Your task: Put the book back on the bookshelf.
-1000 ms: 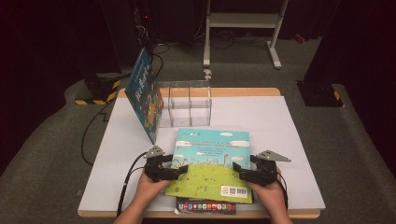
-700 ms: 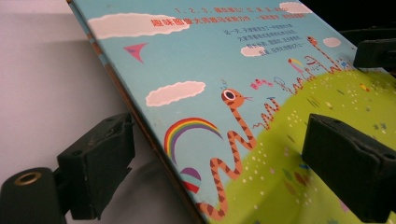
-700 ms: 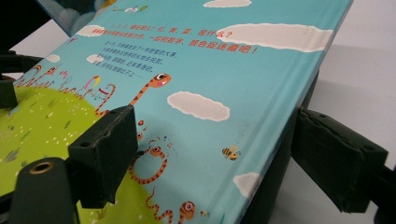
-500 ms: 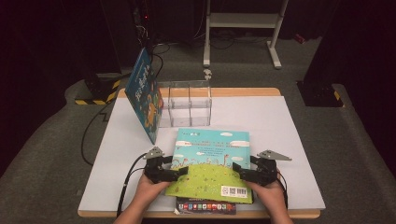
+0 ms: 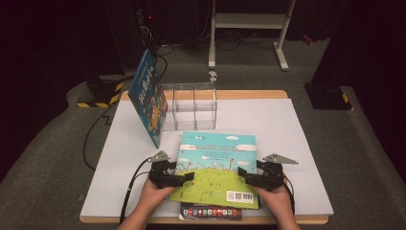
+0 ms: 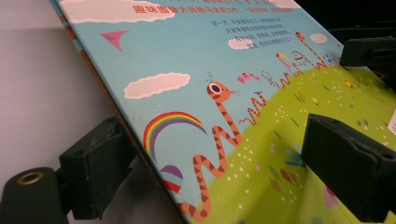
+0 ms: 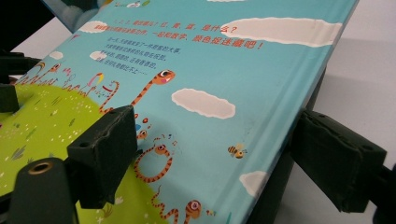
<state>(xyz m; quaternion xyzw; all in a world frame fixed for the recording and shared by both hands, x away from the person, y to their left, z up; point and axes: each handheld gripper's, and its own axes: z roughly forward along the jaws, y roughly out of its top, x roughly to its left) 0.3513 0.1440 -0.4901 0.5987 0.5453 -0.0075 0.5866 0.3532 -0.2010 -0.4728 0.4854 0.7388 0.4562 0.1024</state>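
We have the left gripper [image 5: 178, 178] and right gripper [image 5: 248, 177] clamped on opposite edges of the picture book [image 5: 216, 165], just in front of the clear organizer [image 5: 189, 106], and next we should lift it level.

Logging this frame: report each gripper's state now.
Left gripper: jaws astride the left edge of the picture book, gripping it.
Right gripper: jaws astride the same book's right edge, gripping it.

Grey carpet [image 5: 57, 158] surrounds the white-topped table [image 5: 287, 139]. Beyond its far edge, a white metal stand [image 5: 249, 28] rises against darkness.
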